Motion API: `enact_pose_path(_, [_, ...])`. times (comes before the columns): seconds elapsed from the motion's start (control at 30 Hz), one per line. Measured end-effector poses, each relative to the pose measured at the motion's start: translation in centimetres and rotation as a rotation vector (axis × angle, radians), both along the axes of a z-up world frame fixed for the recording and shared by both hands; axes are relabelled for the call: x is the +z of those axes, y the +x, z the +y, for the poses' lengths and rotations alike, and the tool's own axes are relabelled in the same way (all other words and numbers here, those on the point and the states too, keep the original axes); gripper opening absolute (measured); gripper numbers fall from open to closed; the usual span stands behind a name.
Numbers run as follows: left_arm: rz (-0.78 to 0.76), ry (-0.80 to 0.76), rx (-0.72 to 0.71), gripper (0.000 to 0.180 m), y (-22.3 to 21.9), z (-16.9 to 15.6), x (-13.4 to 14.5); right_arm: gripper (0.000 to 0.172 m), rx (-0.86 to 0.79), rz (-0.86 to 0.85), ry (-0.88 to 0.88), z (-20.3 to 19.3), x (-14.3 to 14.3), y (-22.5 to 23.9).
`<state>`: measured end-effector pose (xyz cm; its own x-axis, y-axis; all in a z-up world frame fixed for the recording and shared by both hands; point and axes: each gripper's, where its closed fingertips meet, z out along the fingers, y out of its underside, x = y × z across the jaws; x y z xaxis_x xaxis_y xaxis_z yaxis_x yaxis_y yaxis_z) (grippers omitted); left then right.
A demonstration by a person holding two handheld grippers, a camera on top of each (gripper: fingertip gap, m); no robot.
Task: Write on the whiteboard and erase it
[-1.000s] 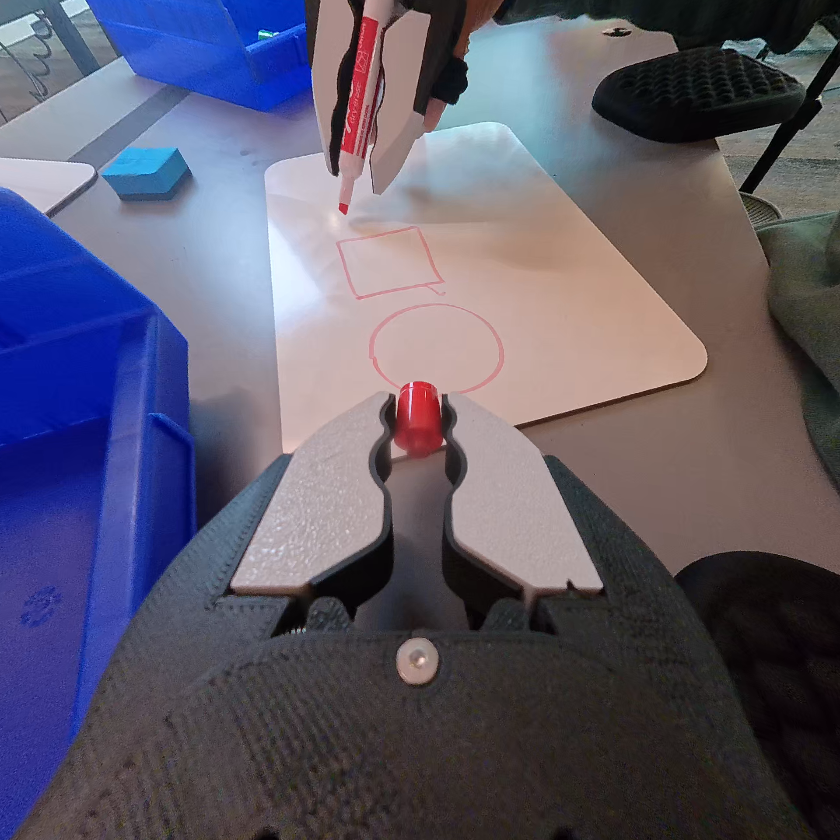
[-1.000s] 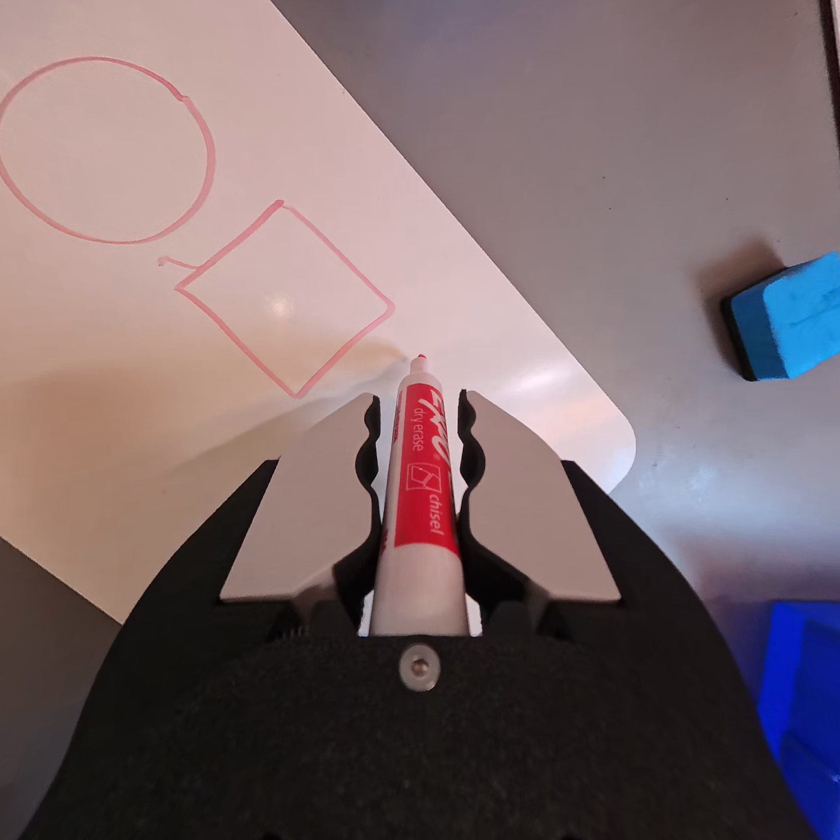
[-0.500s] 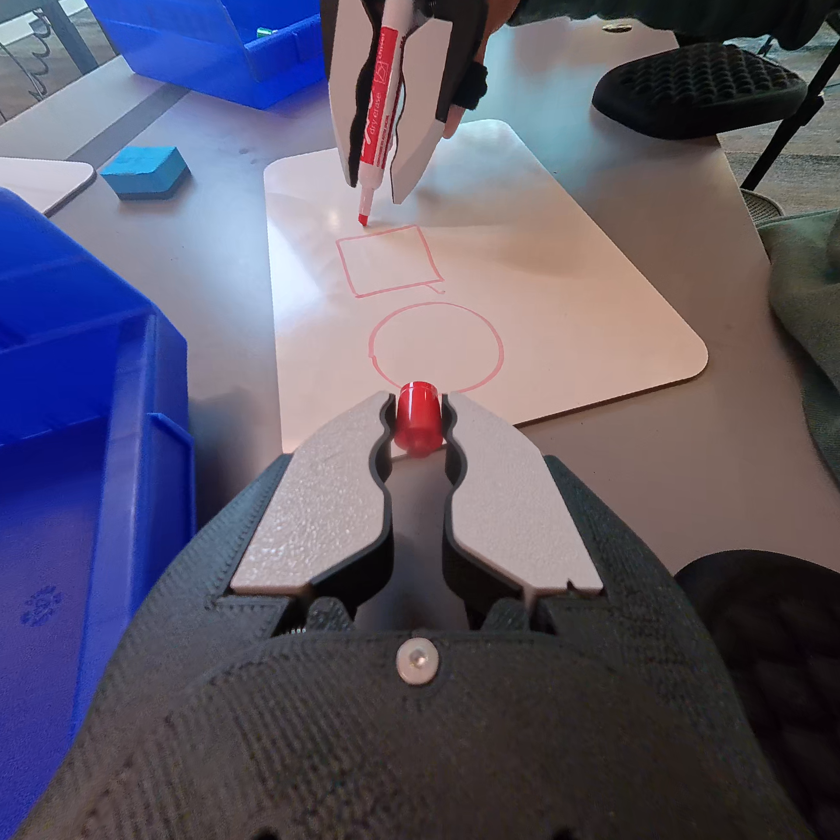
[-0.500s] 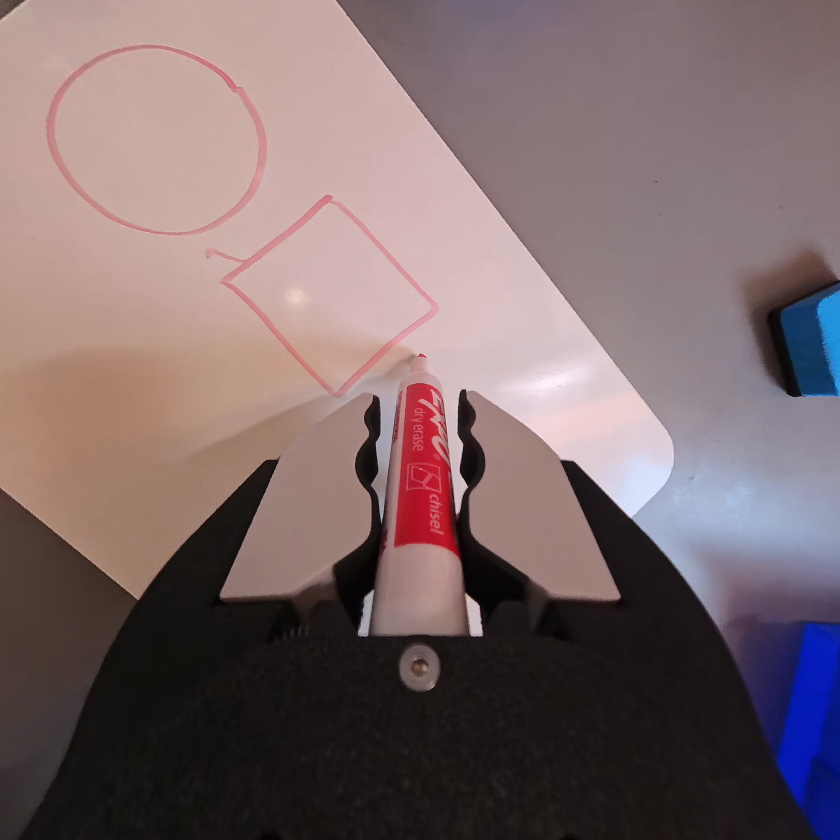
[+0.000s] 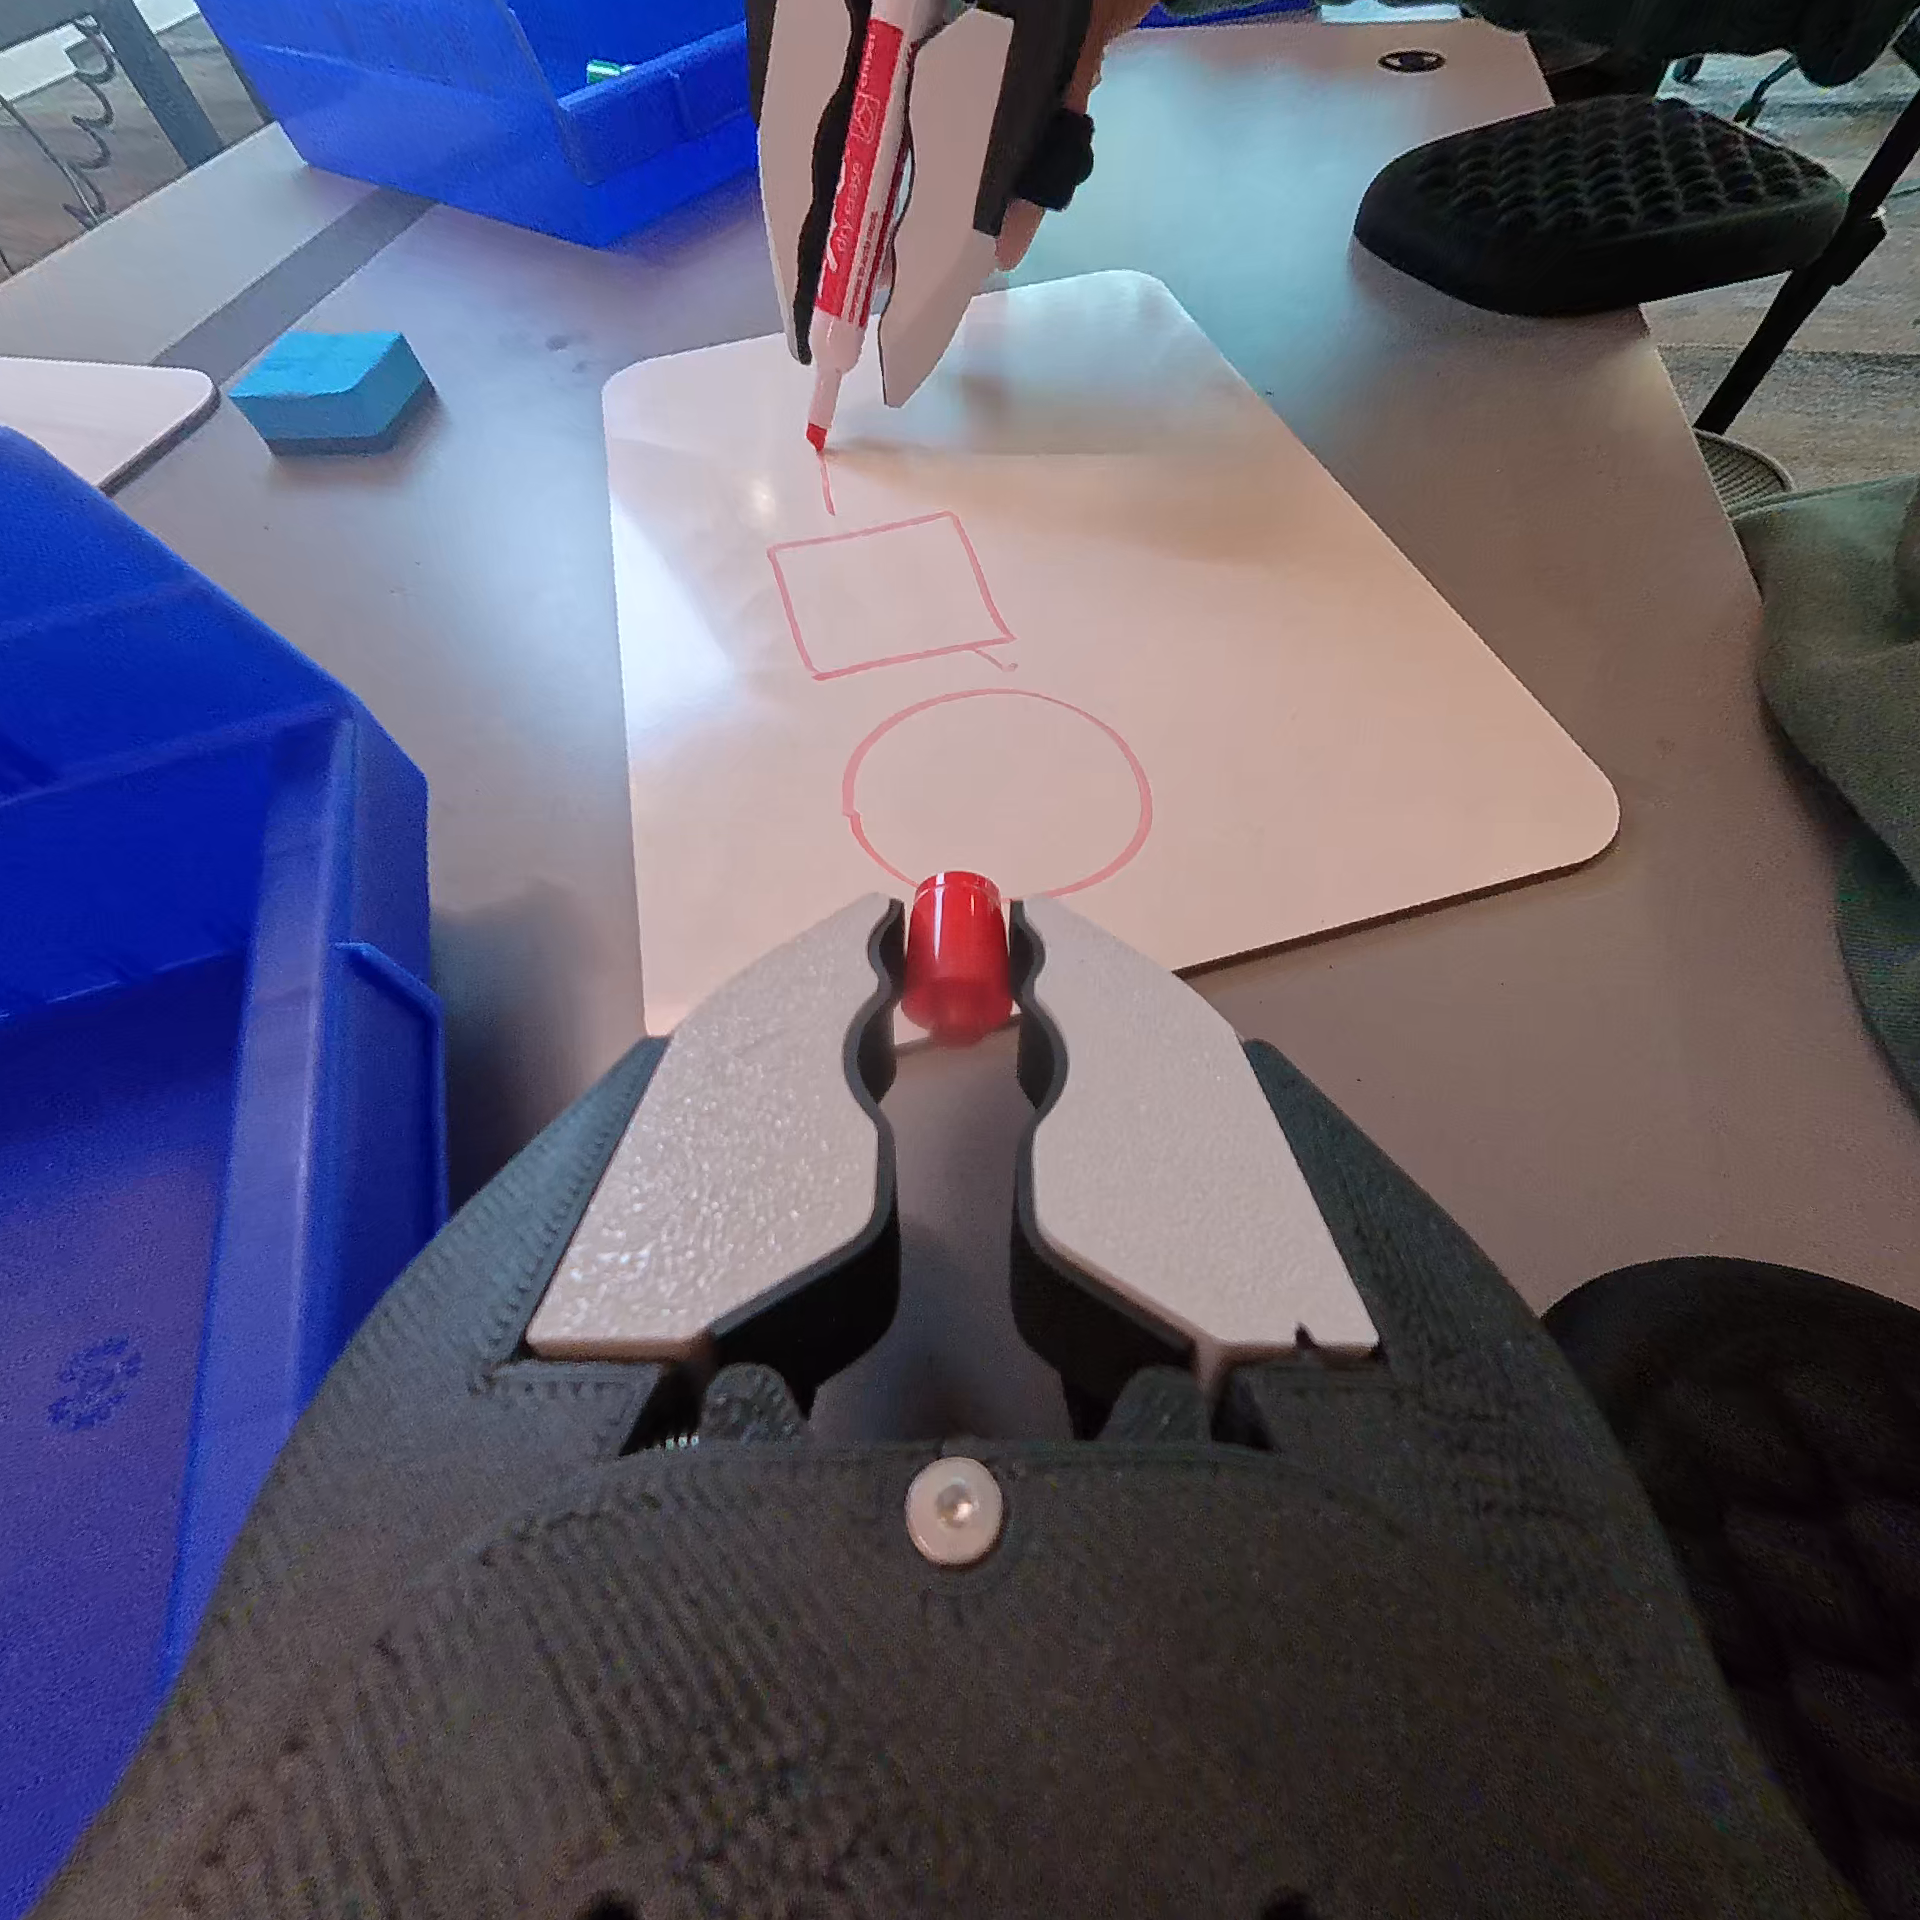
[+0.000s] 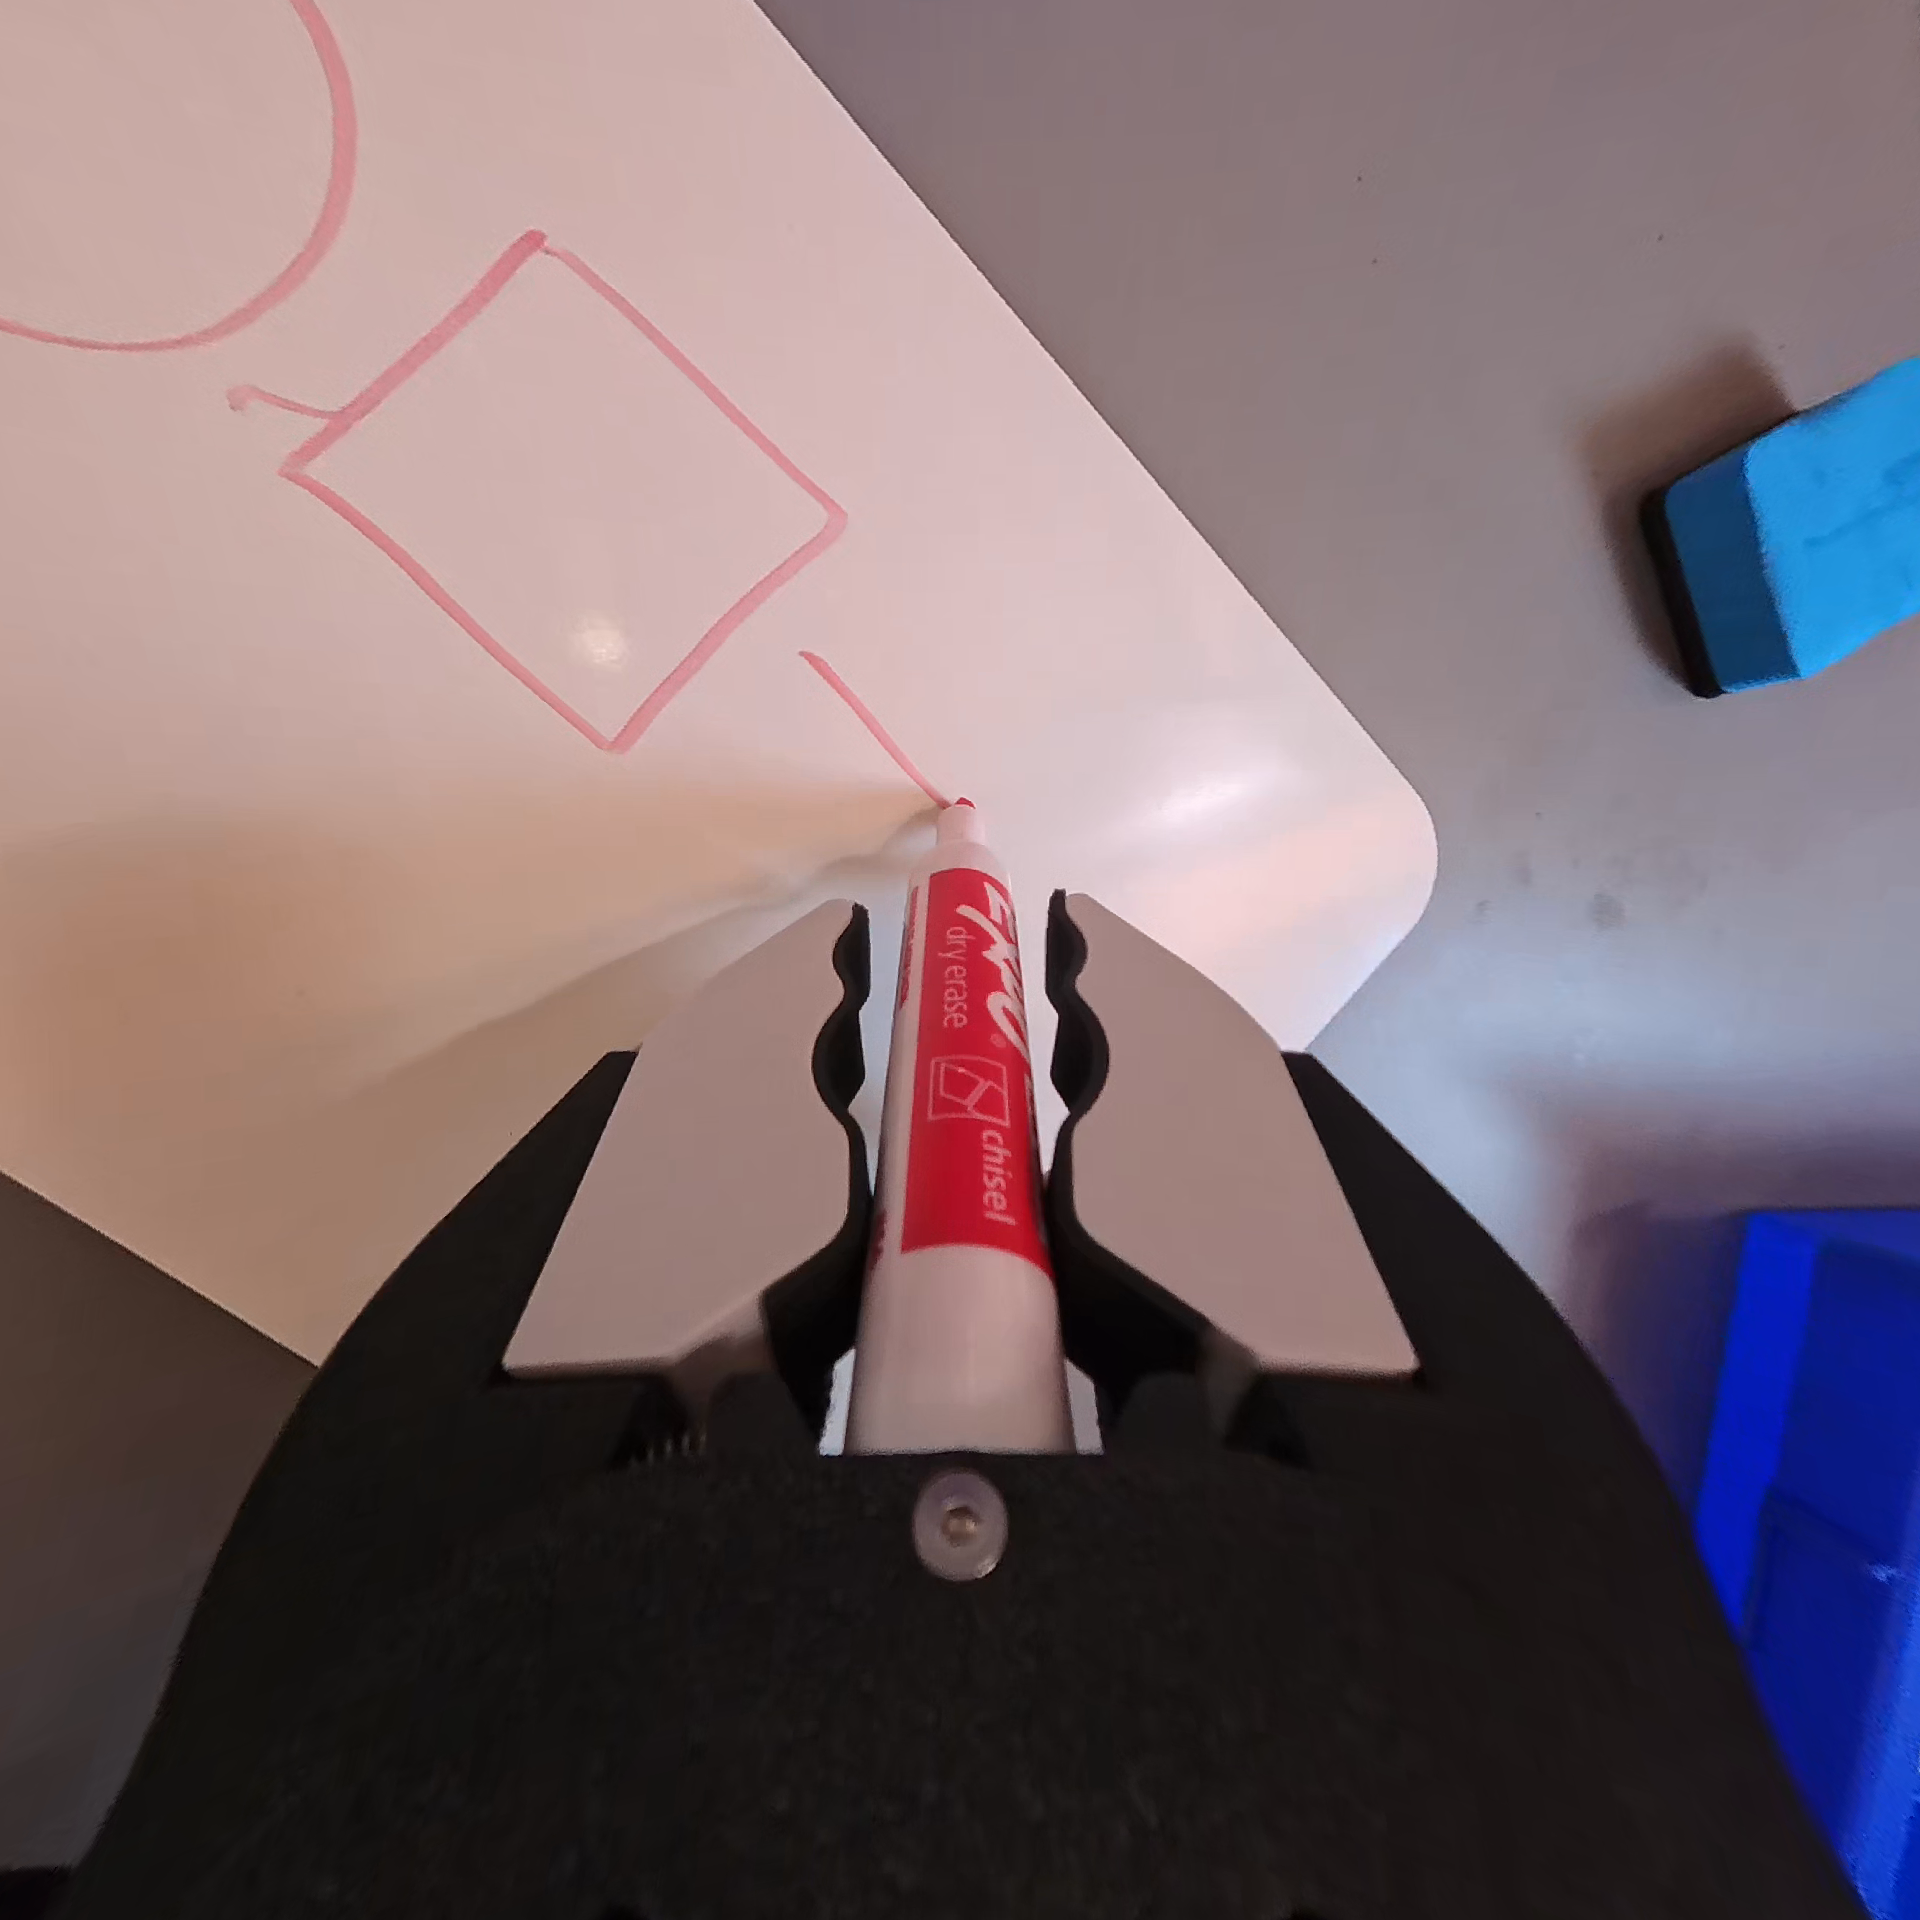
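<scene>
— Left wrist view first: what bins are on the table (image 5: 1351, 1091)?
— Two blue ones. The near blue bin (image 5: 208, 935) stands at the left, just beside the whiteboard (image 5: 1299, 727); the part of its inside that shows is bare blue floor. The far blue bin (image 5: 499, 114) sits beyond the board's far left corner, and a small green and white thing (image 5: 603, 71) peeks over its rim; I cannot tell what it is.
— And the tools?
— The left gripper (image 5: 954, 935) is closed narrowly on a red marker cap (image 5: 954, 961), both pads against its sides, over the board's near edge. The right gripper (image 6: 961, 935) clamps a red and white marker (image 6: 966, 1122) further back along its fingers; near the fingertips a little space shows either side of the barrel.
— Where is the marker's tip?
— Touching the board near its far end, at the end of a short red stroke (image 6: 868, 727) just beyond a drawn square (image 6: 566, 488). A drawn circle (image 5: 995, 795) lies nearer the left gripper.
— The eraser?
— The blue eraser (image 5: 330, 390) lies on the table left of the board, apart from it. The right wrist view also catches a corner of a blue bin (image 6: 1818, 1558) at lower right, contents hidden.
</scene>
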<state>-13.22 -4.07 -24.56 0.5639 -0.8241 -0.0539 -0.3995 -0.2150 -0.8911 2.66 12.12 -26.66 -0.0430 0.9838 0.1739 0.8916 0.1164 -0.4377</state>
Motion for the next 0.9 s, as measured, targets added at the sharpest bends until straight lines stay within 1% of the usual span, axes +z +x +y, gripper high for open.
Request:
enact_pose_path(0.2, [-0.002, 0.0, 0.002, 0.019, 0.0, 0.0, 0.0, 0.034, 0.005, 0.048, -0.002, -0.2, 0.8, -1.1])
enact_pose_path(0.4, [-0.001, 0.001, -0.001, 0.019, 0.0, -0.1, 0.0, 0.034, 0.018, 0.035, 0.001, -0.3, 0.3, -1.8])
enact_pose_path(0.9, [0.001, -0.001, -0.001, 0.019, 0.0, -0.1, 0.0, 0.034, -0.016, 0.01, -0.002, -0.1, 0.0, 0.5])
